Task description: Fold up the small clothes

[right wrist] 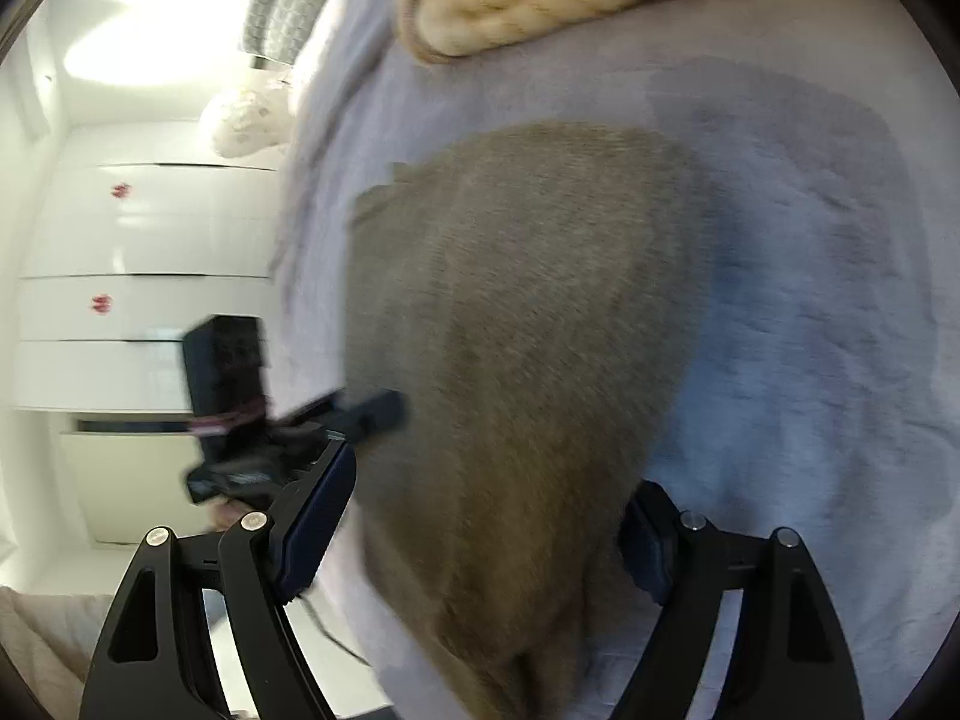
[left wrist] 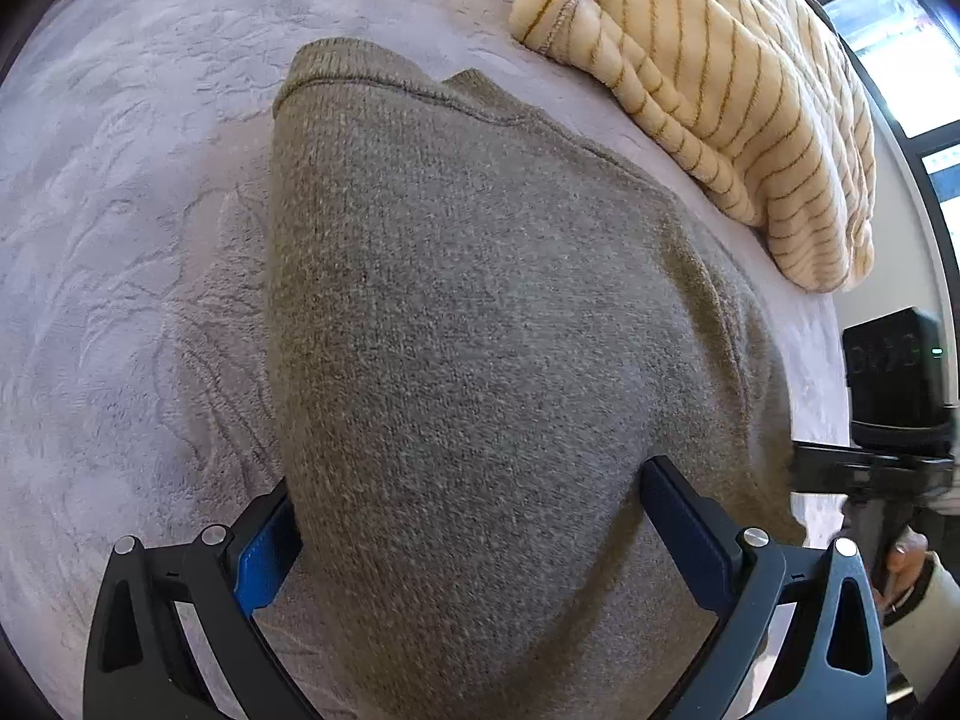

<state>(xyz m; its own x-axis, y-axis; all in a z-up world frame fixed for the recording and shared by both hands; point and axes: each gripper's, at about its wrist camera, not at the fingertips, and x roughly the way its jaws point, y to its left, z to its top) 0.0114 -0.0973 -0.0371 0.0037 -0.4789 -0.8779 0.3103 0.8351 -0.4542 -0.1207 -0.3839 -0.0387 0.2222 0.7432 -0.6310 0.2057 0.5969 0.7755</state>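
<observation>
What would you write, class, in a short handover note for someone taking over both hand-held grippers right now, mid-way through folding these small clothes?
Left hand-held gripper: jaws wide, straddling the near end of the grey-brown knit garment; a firm grip is not clear.
Right hand-held gripper: open, jaws either side of the same garment's near end.
The garment lies on the pale fleece blanket. The cream striped garment sits bunched beyond it.
Done: the knit looks narrowed lengthwise.
Left: probably finish folding the knit, then fold the striped one.
</observation>
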